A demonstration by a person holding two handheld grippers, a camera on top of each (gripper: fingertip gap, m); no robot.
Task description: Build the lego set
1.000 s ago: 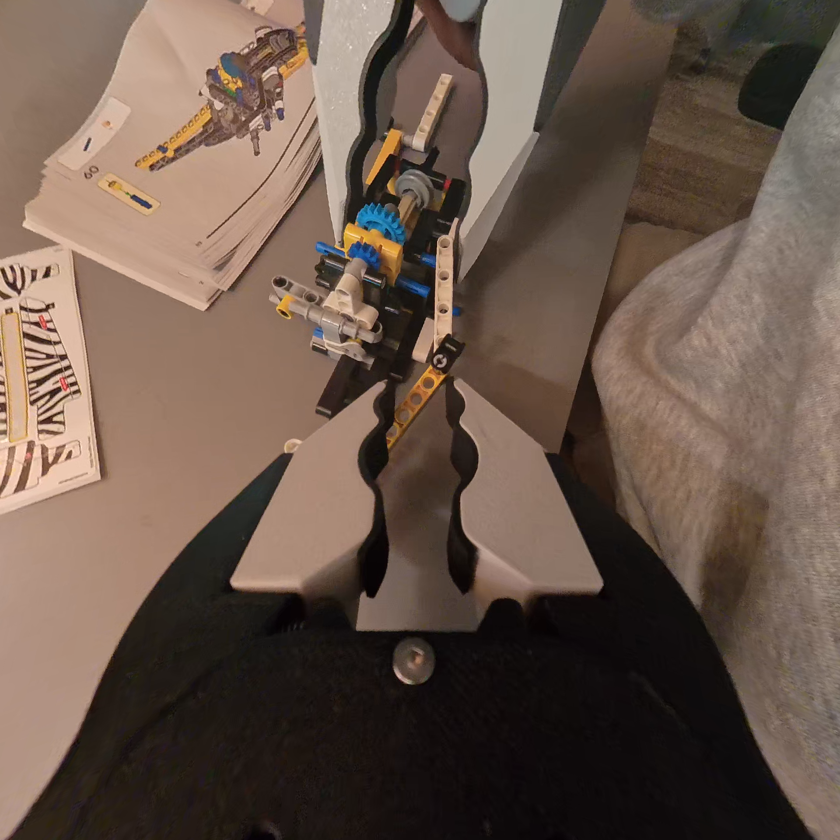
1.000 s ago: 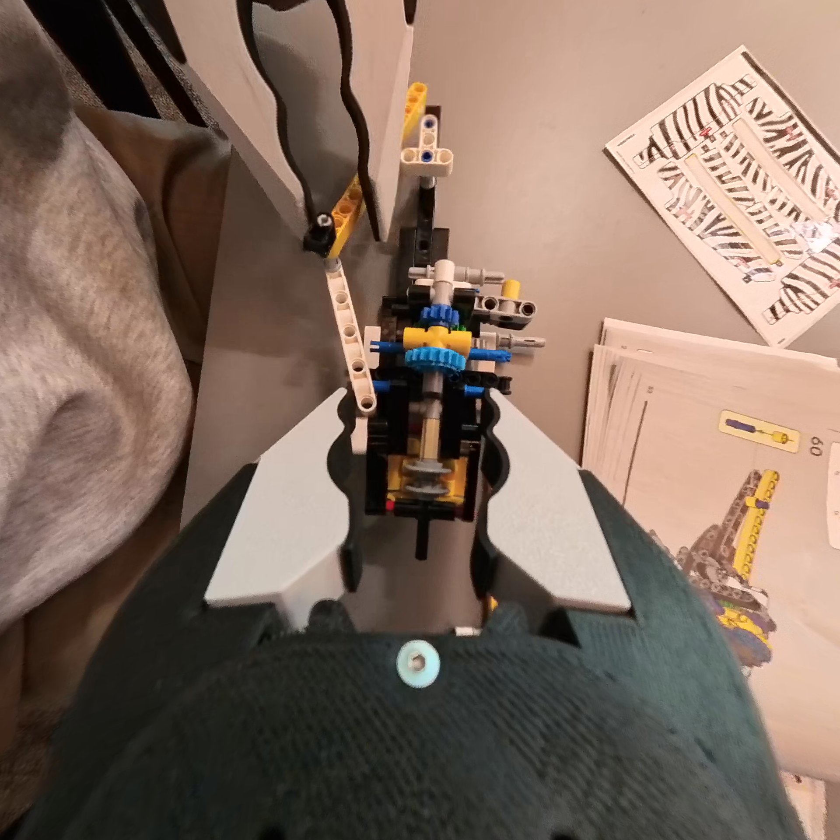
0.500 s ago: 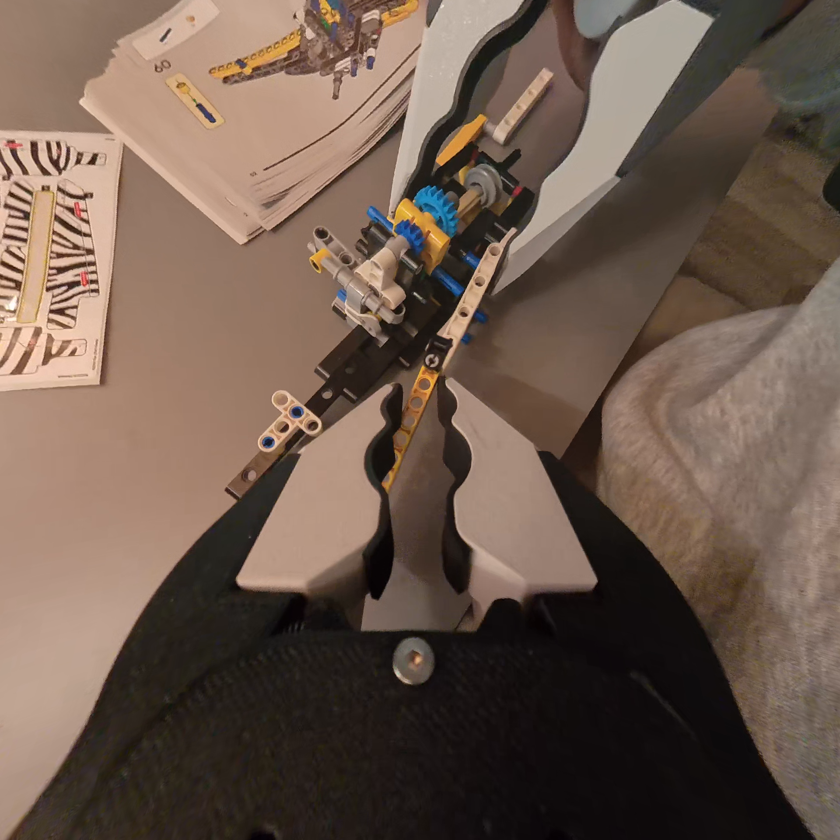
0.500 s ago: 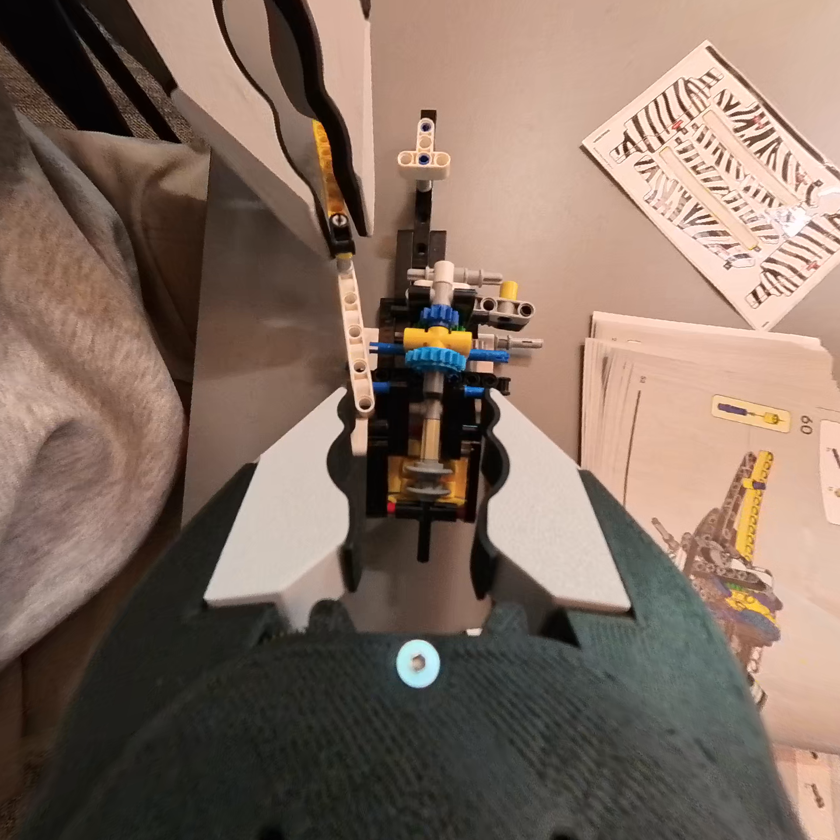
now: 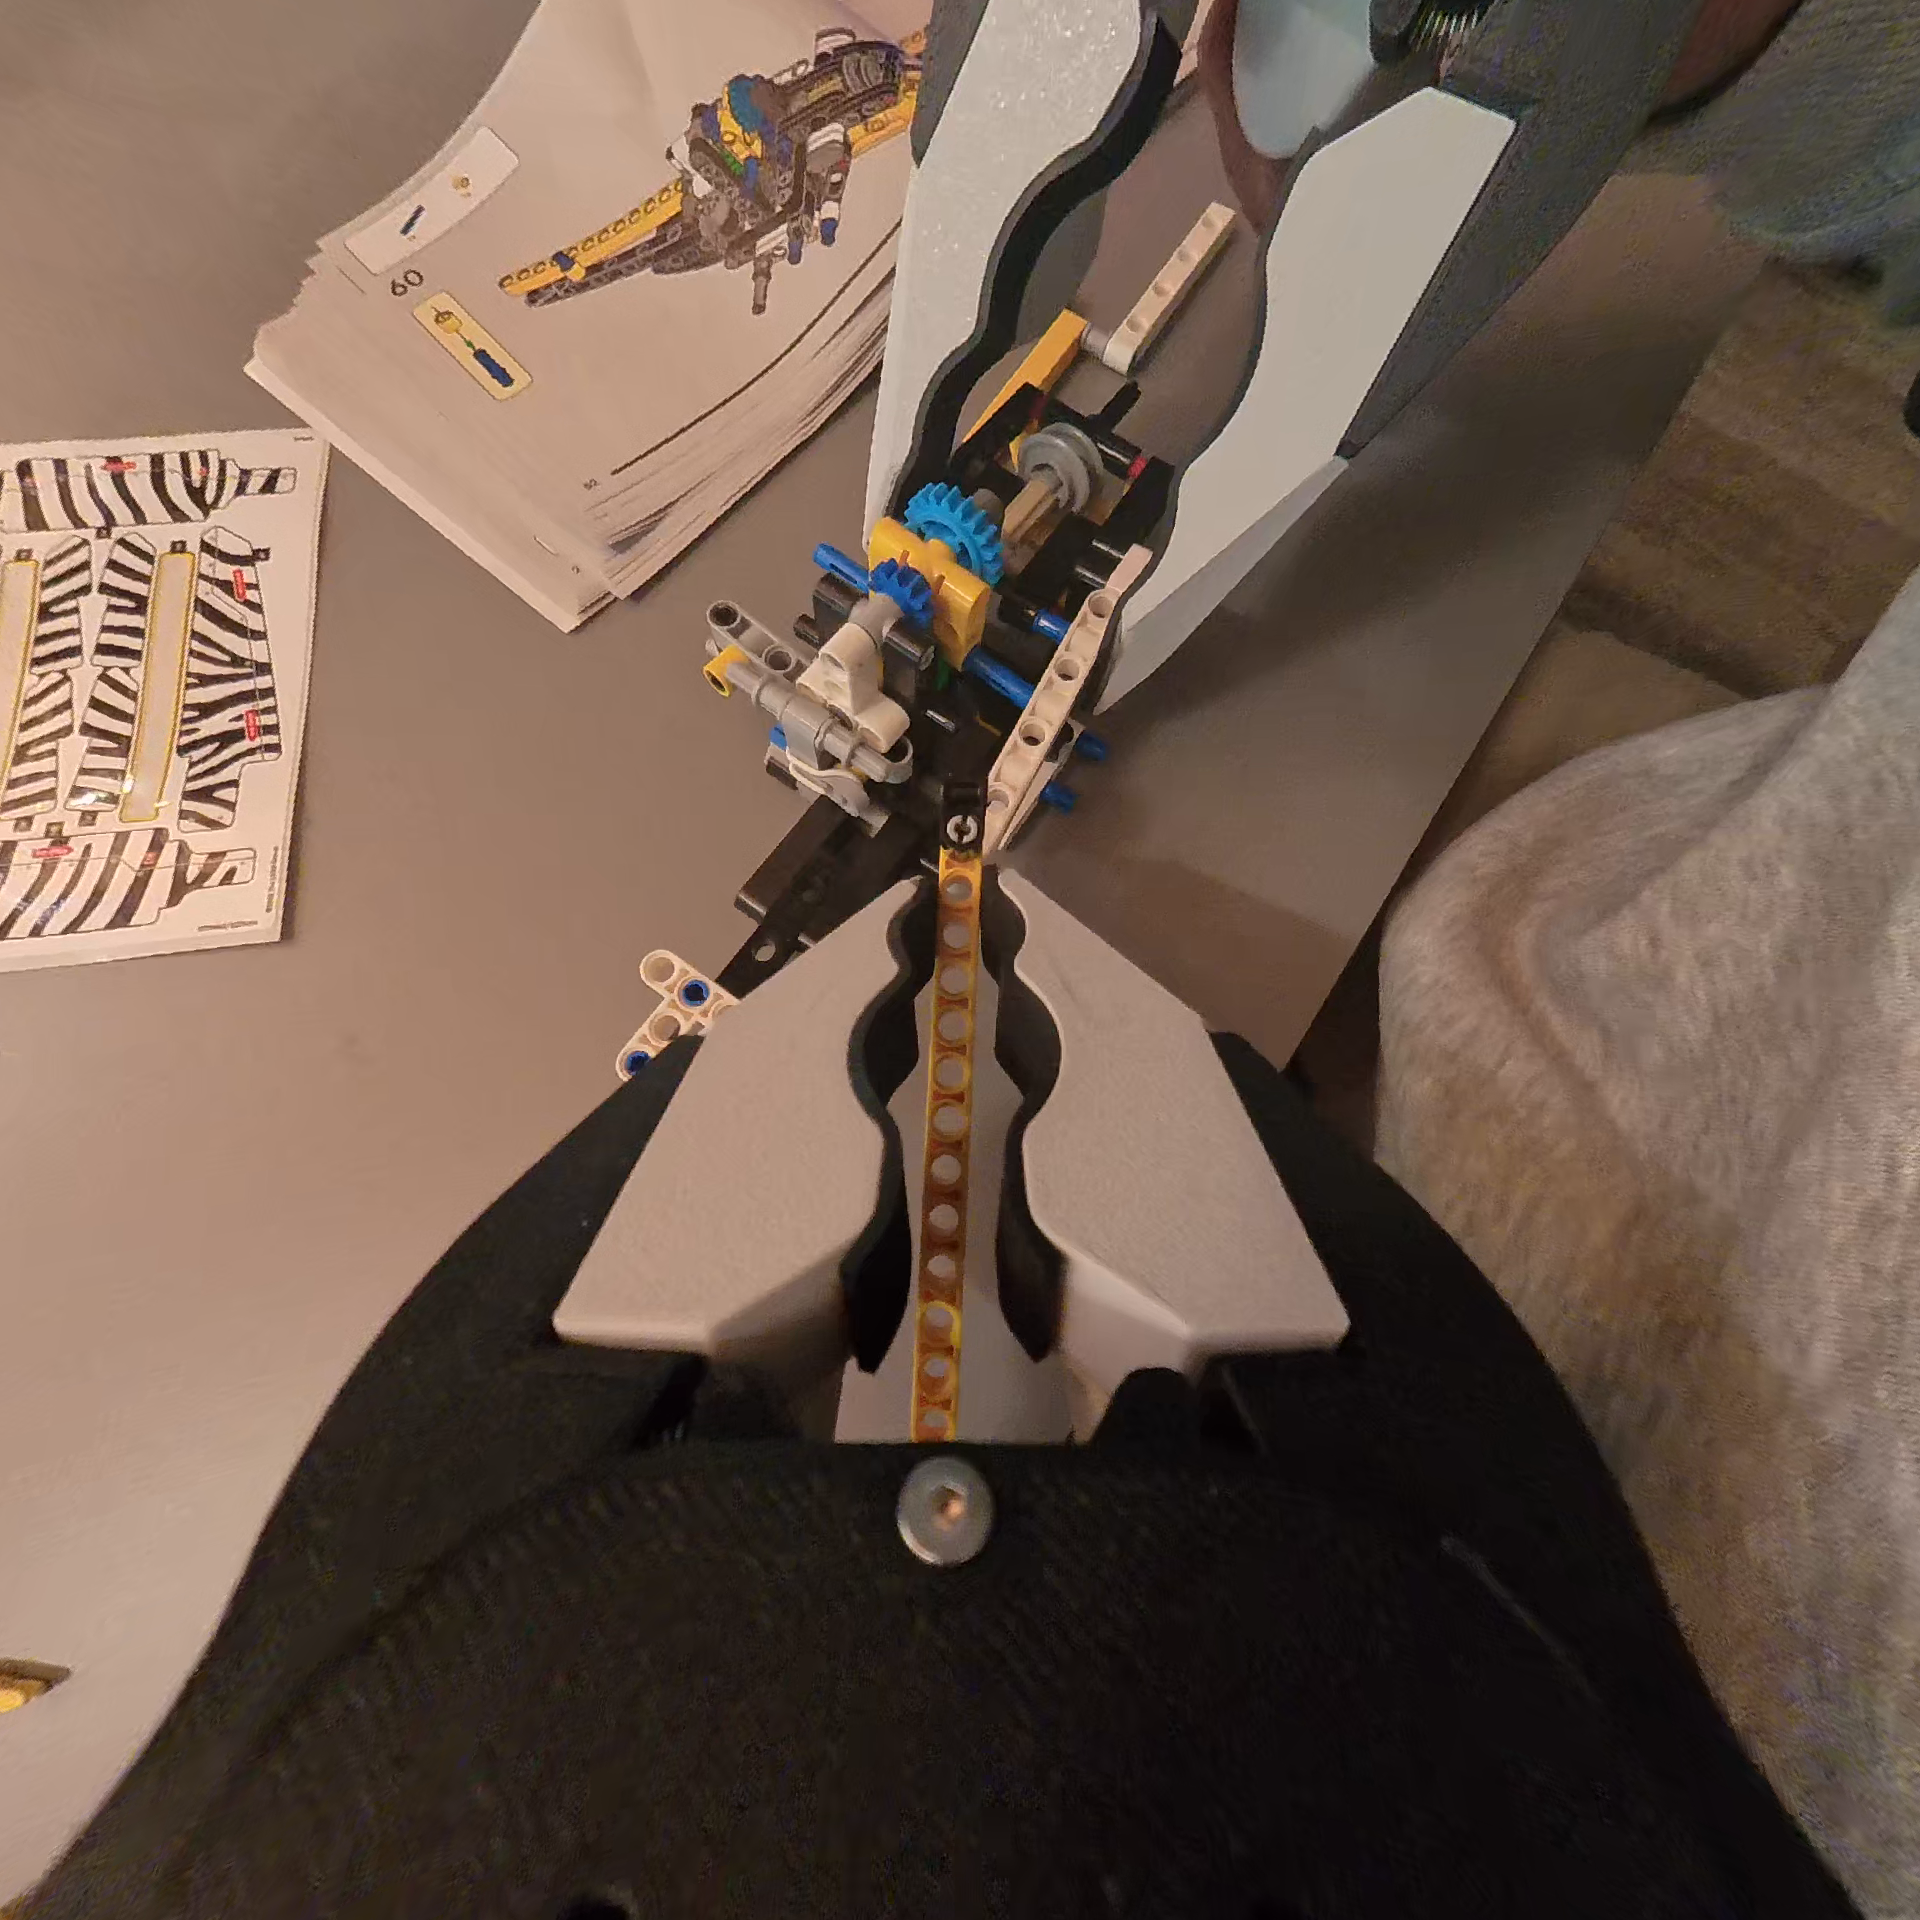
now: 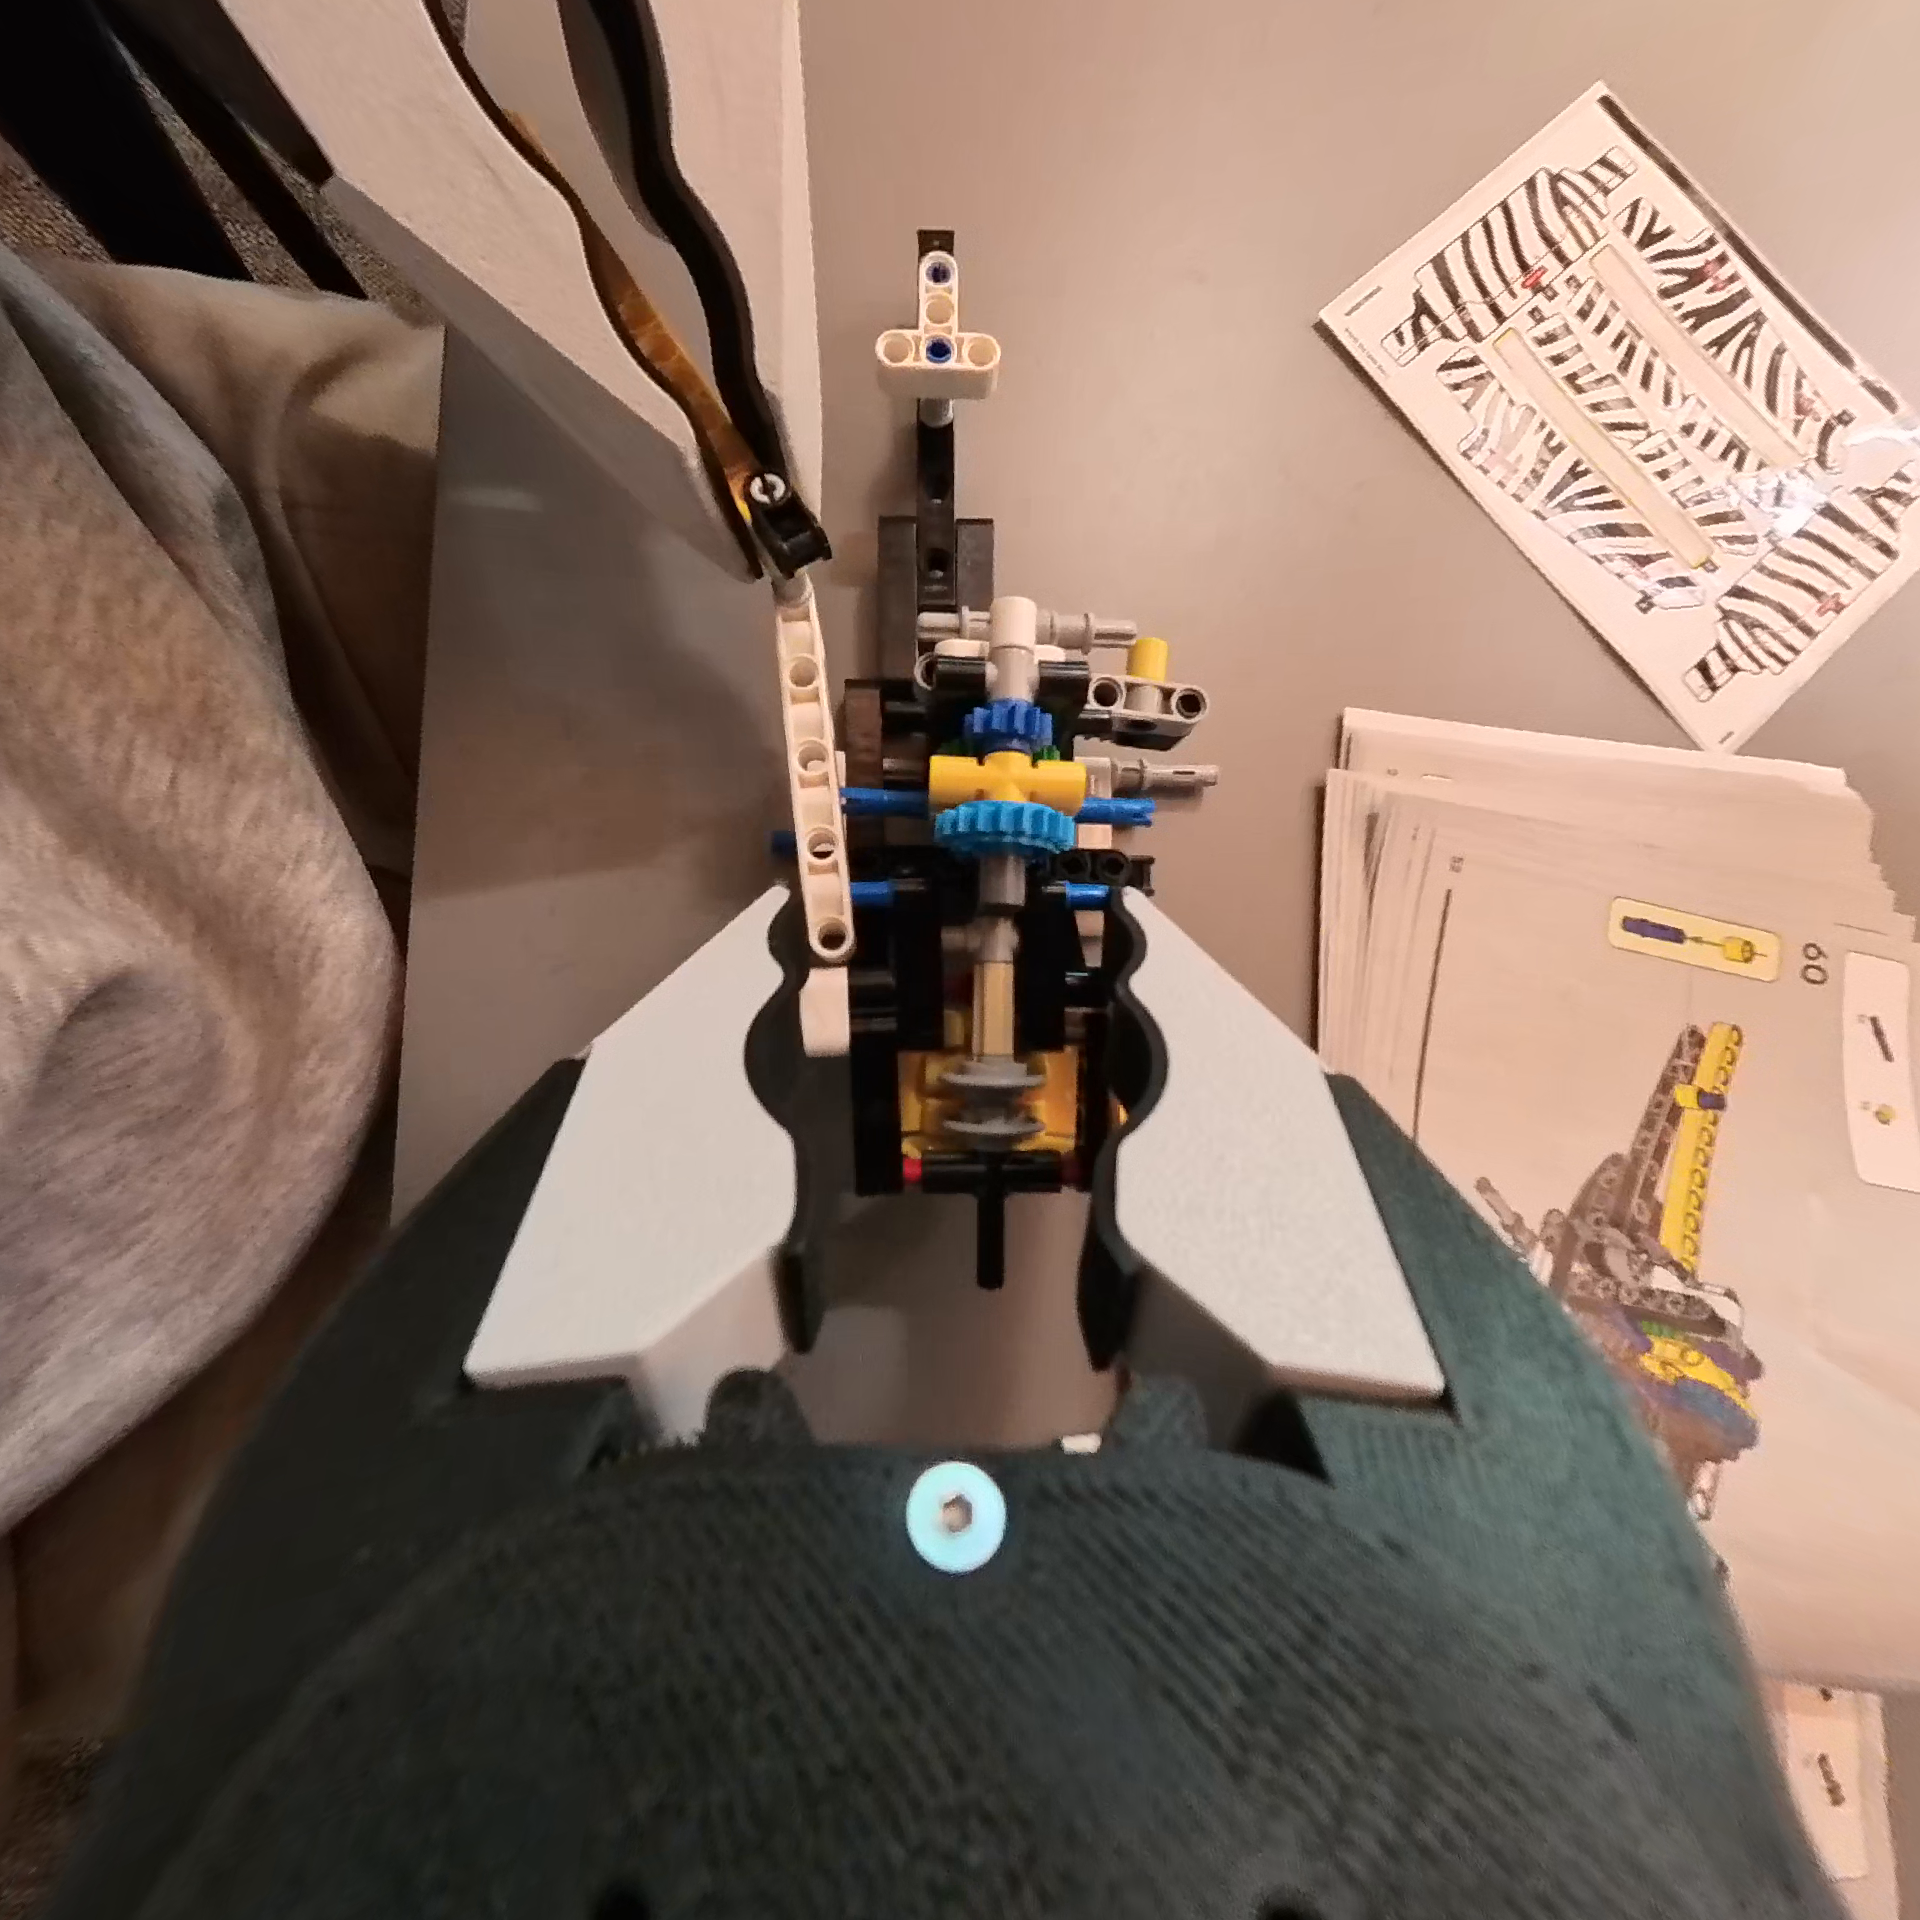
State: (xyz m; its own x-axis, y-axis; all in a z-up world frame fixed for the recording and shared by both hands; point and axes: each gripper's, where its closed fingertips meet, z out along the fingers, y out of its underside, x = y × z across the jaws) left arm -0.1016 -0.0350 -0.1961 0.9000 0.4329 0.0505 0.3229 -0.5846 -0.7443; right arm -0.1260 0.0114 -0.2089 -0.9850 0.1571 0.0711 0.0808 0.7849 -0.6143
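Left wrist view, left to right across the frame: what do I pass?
Zebra-striped sticker sheet → instruction booklet → lego model, held between the right tongs → grey blanket. The left tongs grip a yellow beam at bottom centre.

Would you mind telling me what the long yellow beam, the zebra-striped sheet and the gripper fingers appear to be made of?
The yellow beam looks like hard moulded plastic: smooth, slightly glossy, with an even row of round holes. The zebra-striped sheet seems to be glossy printed sticker paper: it lies flat and glints in places. The left gripper has fingers of matte pale grey, probably plastic, with wavy black liners that look rubbery, though that is uncertain.
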